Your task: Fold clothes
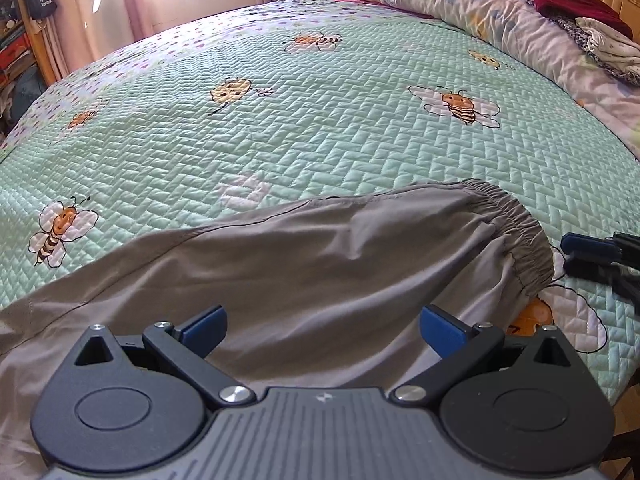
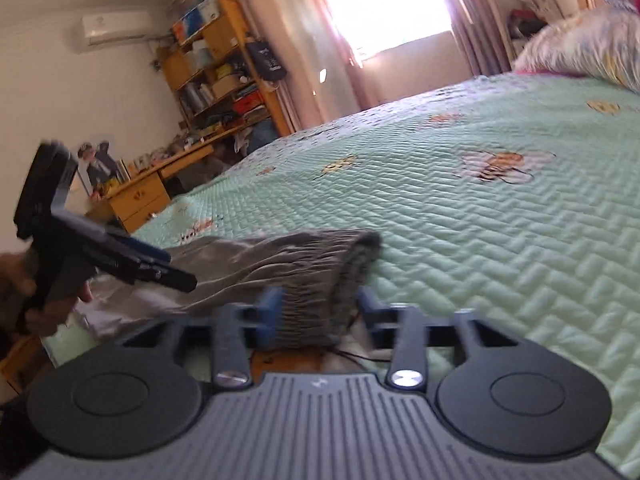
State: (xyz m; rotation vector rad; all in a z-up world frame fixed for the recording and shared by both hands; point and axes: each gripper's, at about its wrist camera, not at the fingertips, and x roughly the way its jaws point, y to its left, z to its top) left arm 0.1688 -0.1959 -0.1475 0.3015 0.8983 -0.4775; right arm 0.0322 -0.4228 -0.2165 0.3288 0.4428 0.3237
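Observation:
A grey garment [image 1: 320, 256] with an elastic waistband [image 1: 520, 224] lies spread on the green bee-print quilt [image 1: 320, 128] near the bed's front edge. My left gripper [image 1: 322, 320] hovers open over the garment's middle, with nothing between its blue pads. In the right wrist view a hand holds this left gripper [image 2: 172, 268] over the cloth at the left. My right gripper [image 2: 318, 304] is open. The bunched waistband [image 2: 312, 264] lies between its fingers, and the right pad stands off the fabric. From the left wrist camera the right gripper [image 1: 566, 254] sits just beside the waistband's end.
A pillow and rumpled duvet [image 1: 460, 4] with a pile of clothes [image 1: 592, 36] lie at the head of the bed. A wooden shelf and desk [image 2: 208, 80] stand beyond the far side, by the curtained window [image 2: 380, 20]. The bed's edge [image 1: 624, 372] drops off at the lower right.

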